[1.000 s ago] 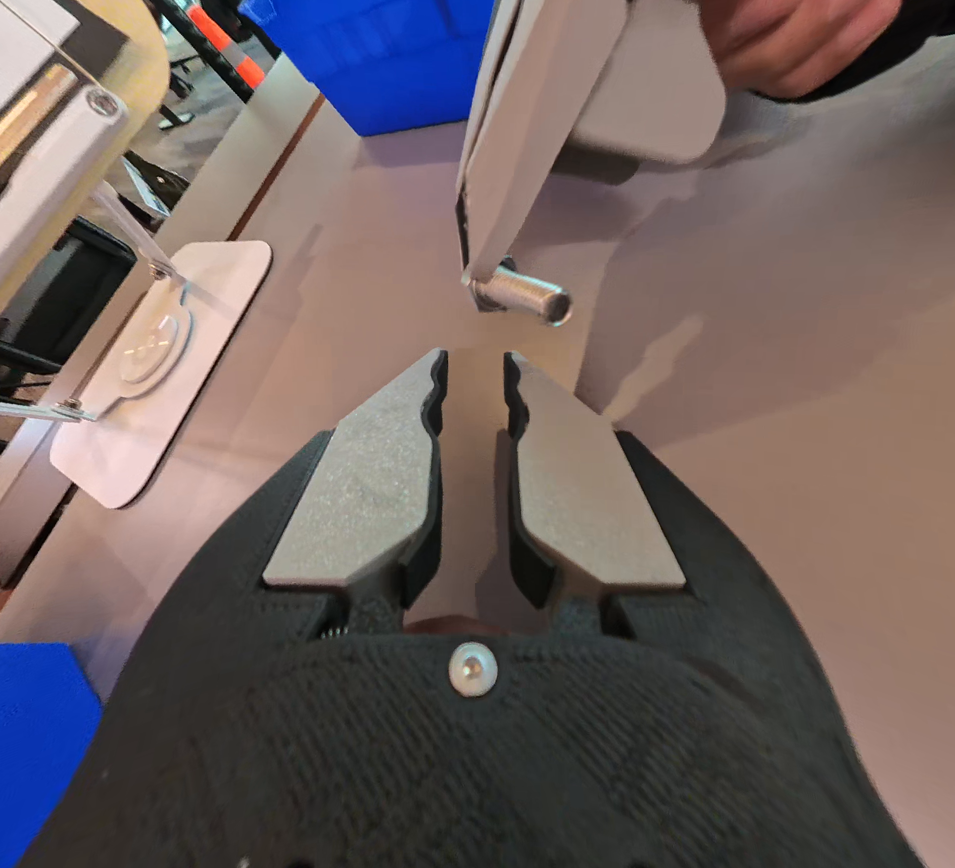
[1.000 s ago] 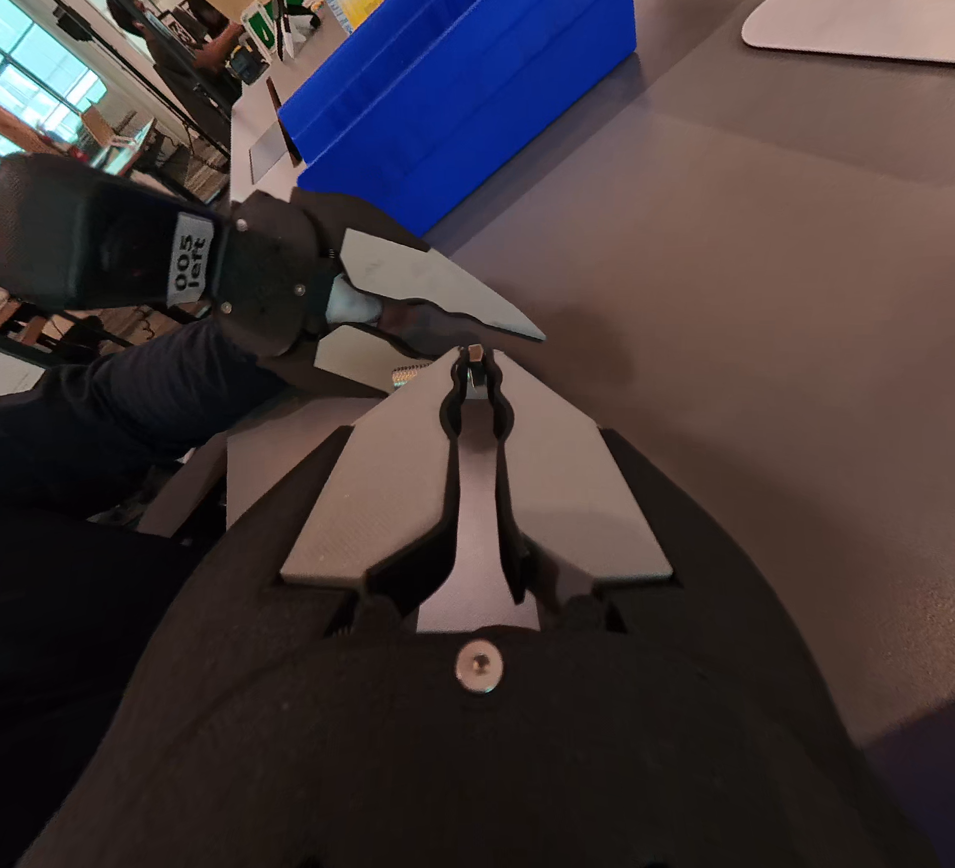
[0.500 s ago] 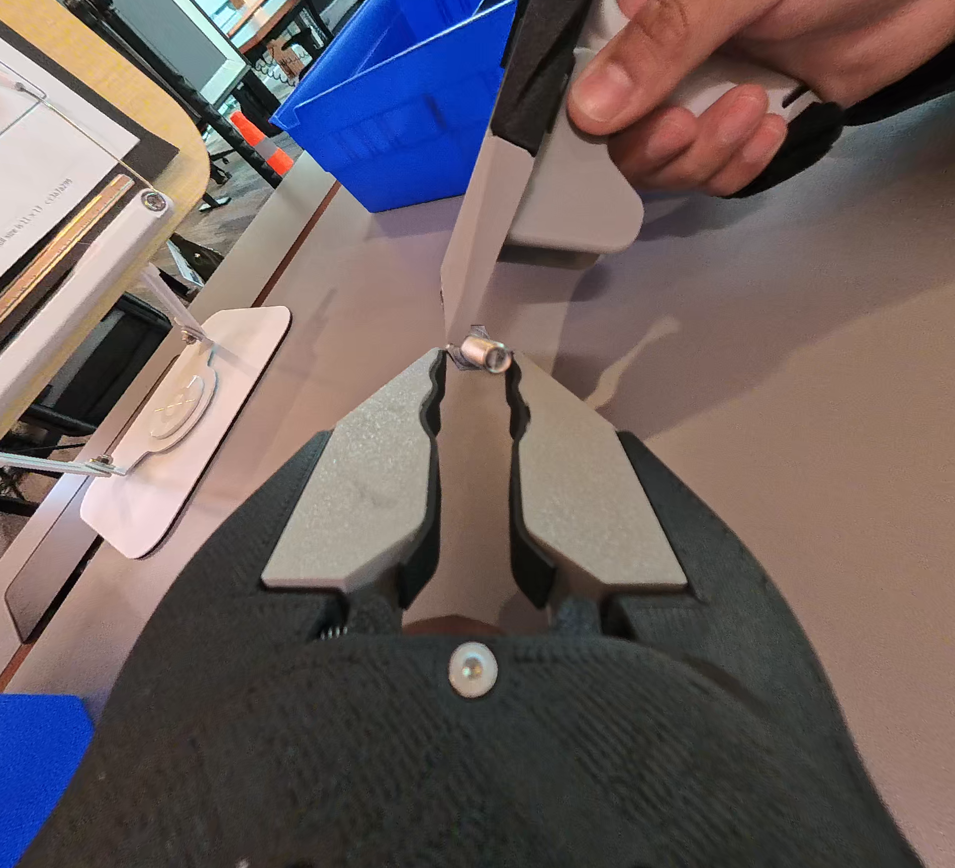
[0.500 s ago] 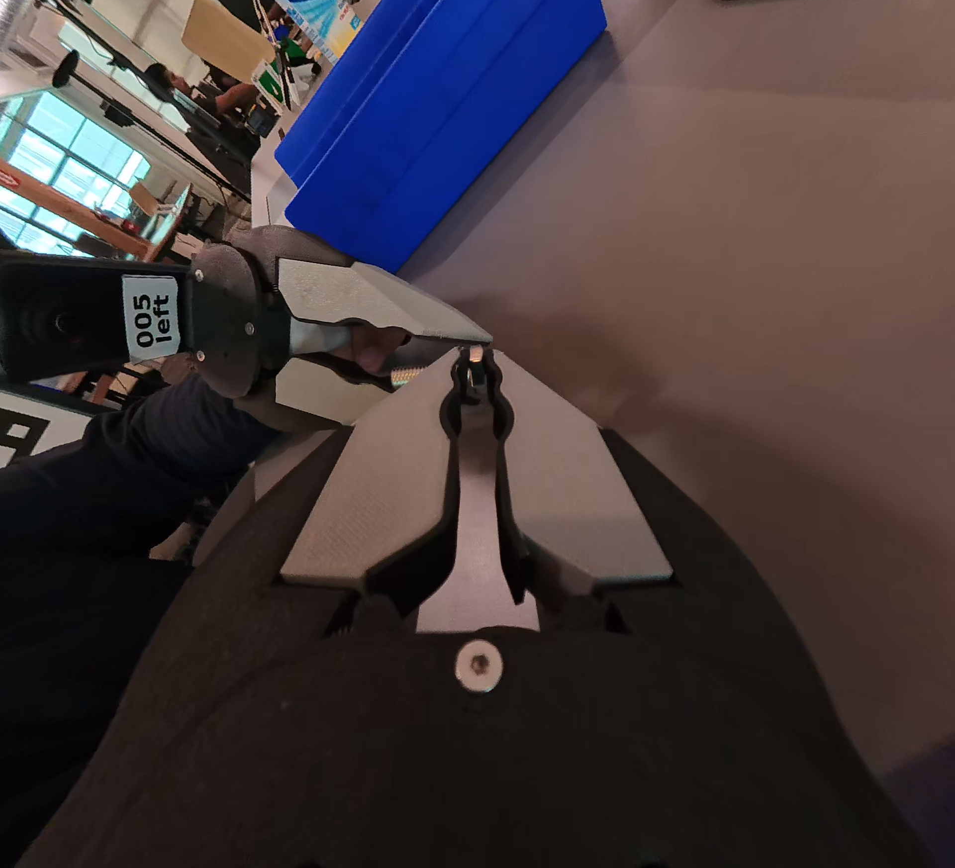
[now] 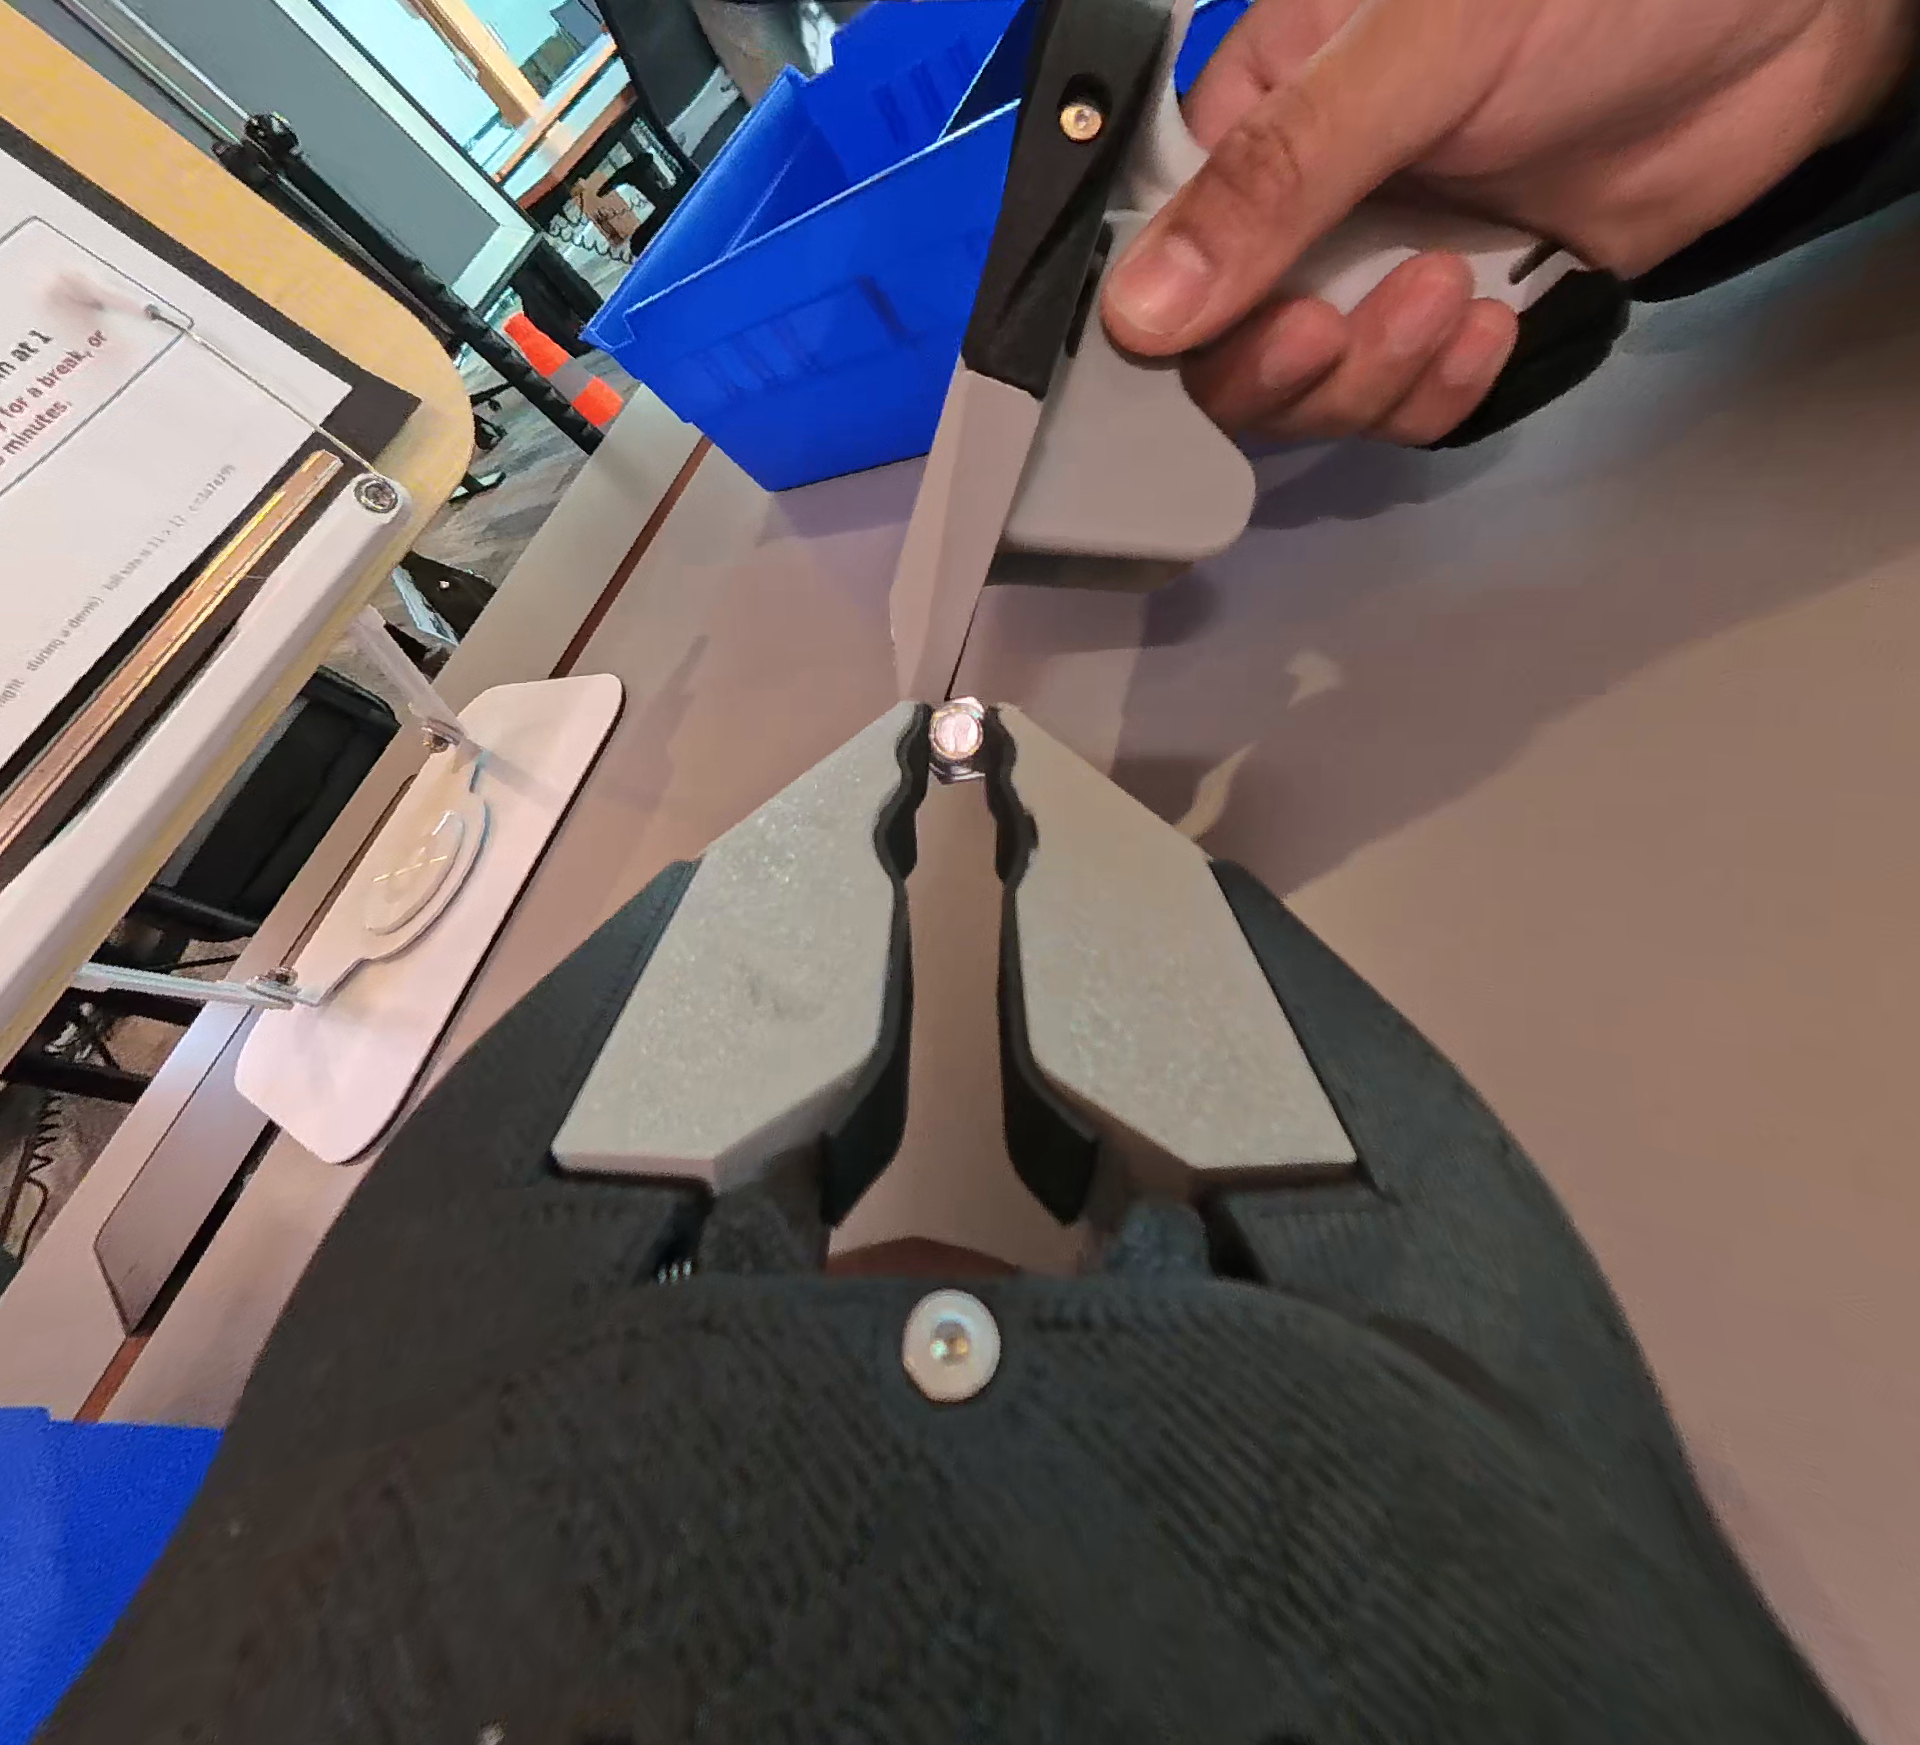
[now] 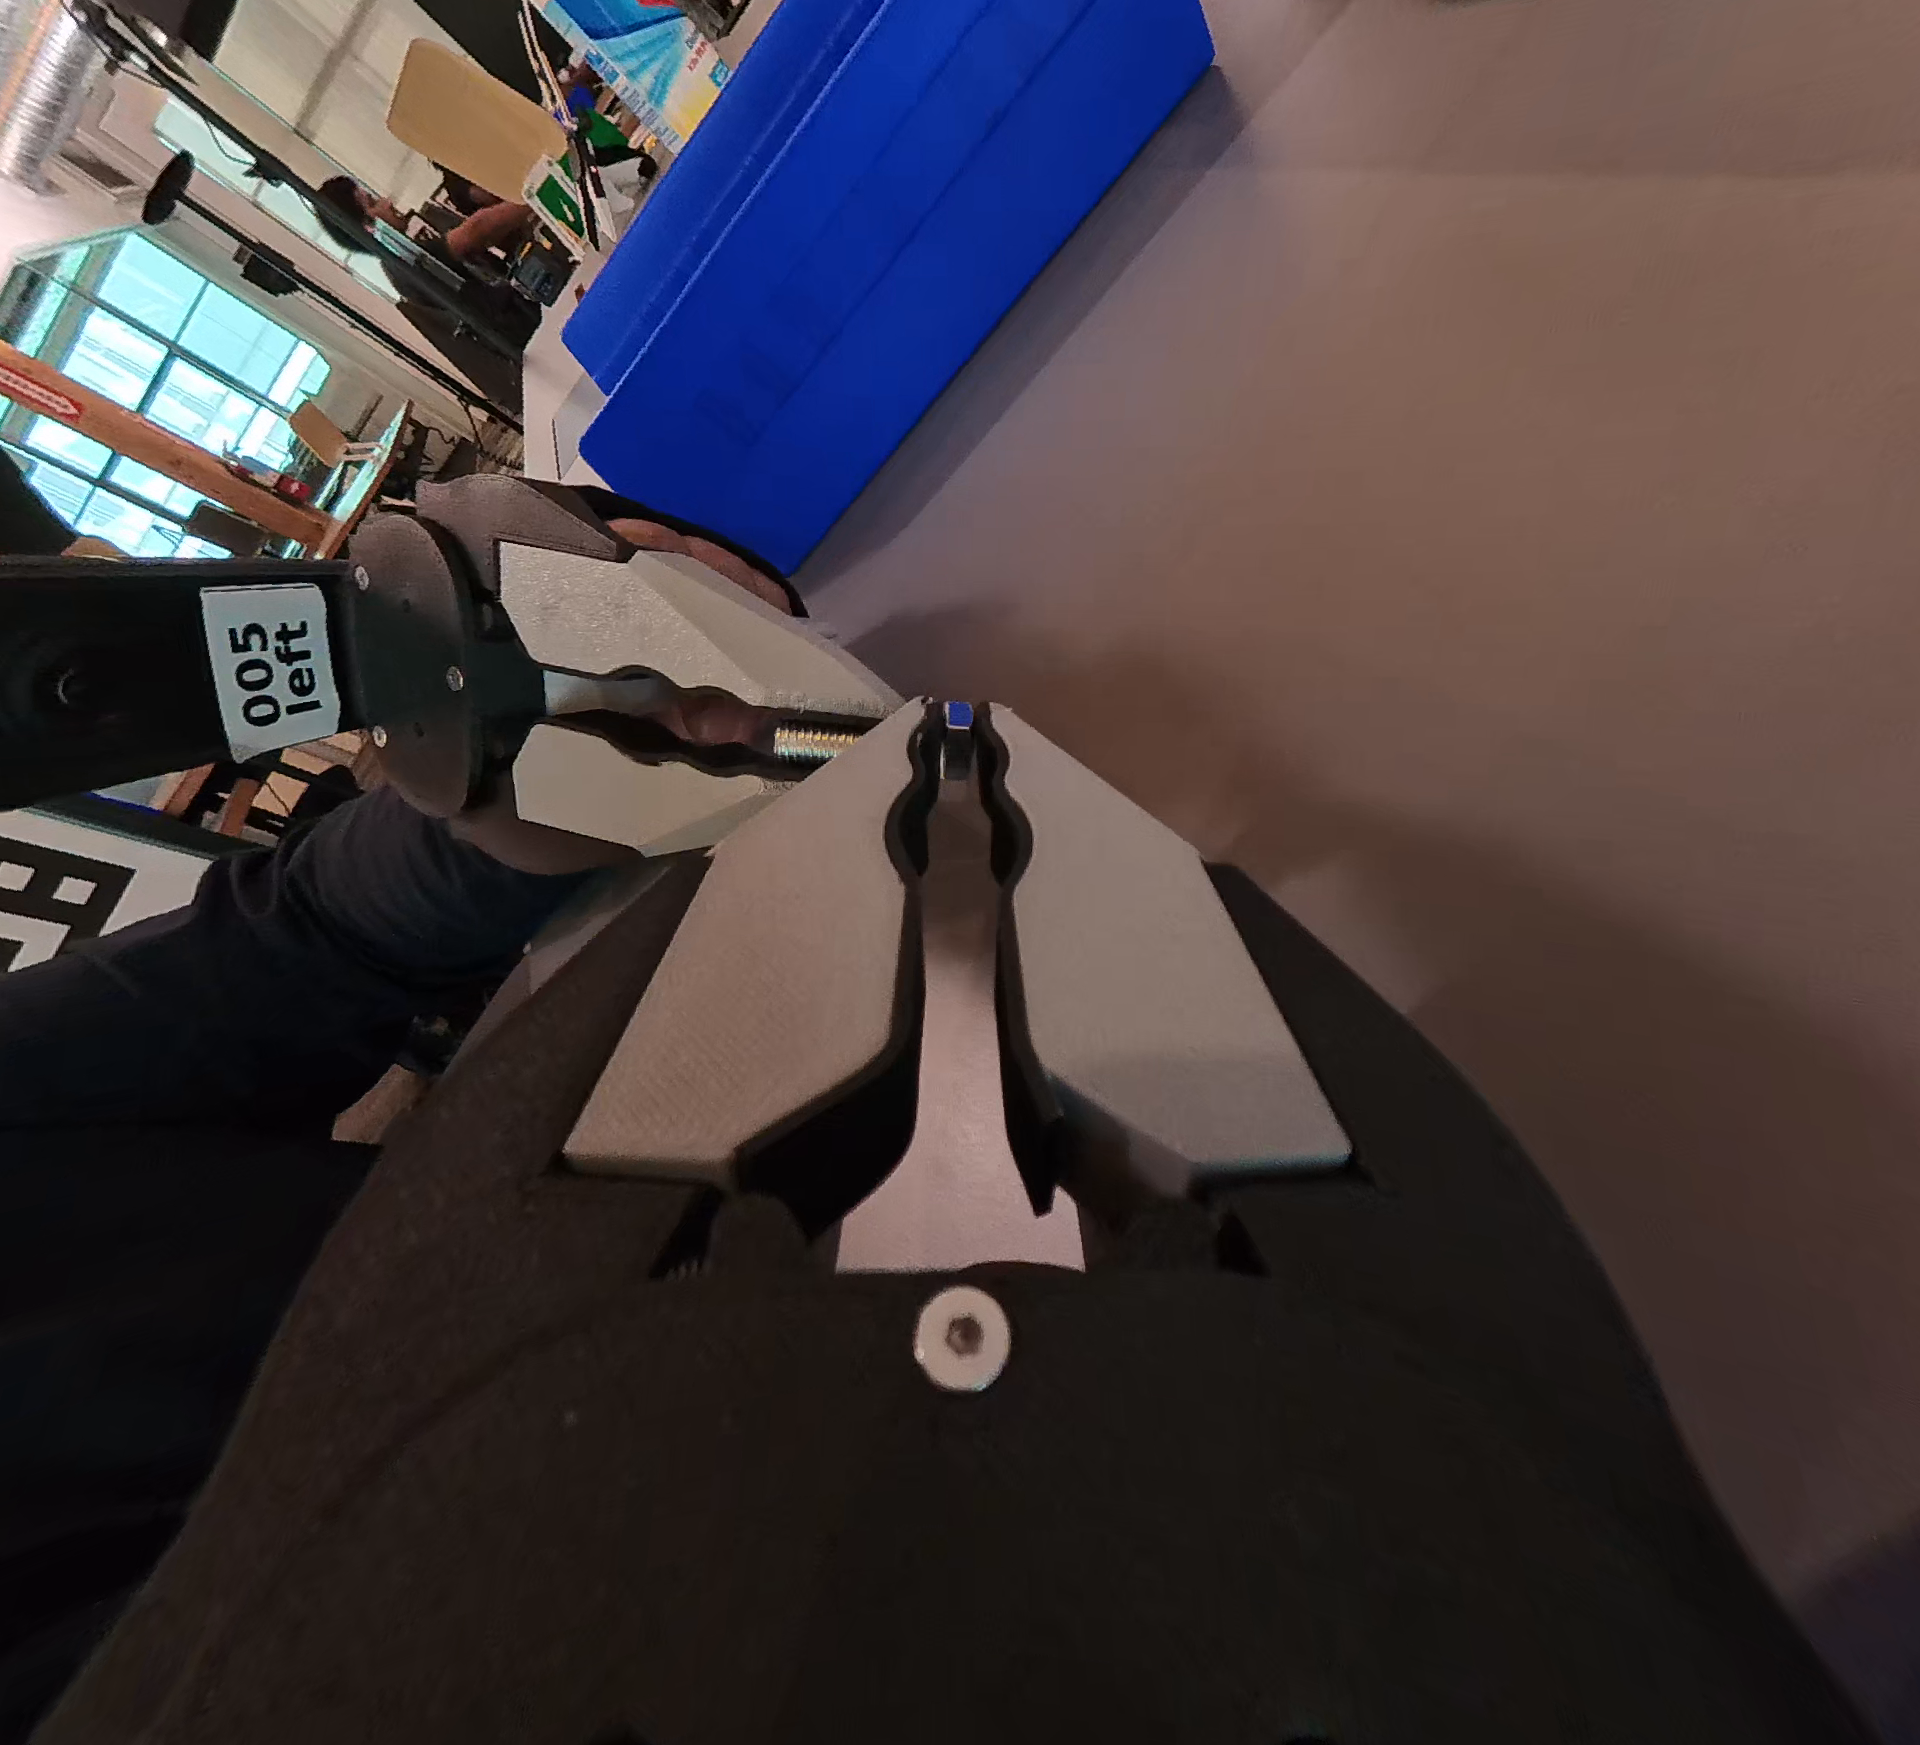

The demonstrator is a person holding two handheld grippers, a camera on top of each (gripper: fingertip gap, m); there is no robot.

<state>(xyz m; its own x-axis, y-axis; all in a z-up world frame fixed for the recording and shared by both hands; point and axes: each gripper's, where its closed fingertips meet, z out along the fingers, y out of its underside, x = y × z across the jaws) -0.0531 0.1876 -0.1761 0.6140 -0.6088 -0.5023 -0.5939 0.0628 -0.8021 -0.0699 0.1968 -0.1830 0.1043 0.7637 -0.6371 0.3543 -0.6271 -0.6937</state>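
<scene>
- Right gripper (image 6: 951,739): fingertips pinched down on the hex head of a small bolt (image 6: 816,741), held off the table (image 6: 1507,552).
- Threaded shank pokes out sideways into the left gripper (image 5: 958,745).
- Left gripper: tips narrowed around the shank end, gap only about the shank's width. Can't tell if it's actually clamping.
- A hand (image 5: 1455,168) holds the right gripper's handle.
- Blue bin (image 6: 894,209) on the far side of the table.
- White flat plate (image 5: 436,906) at the left table edge.
</scene>
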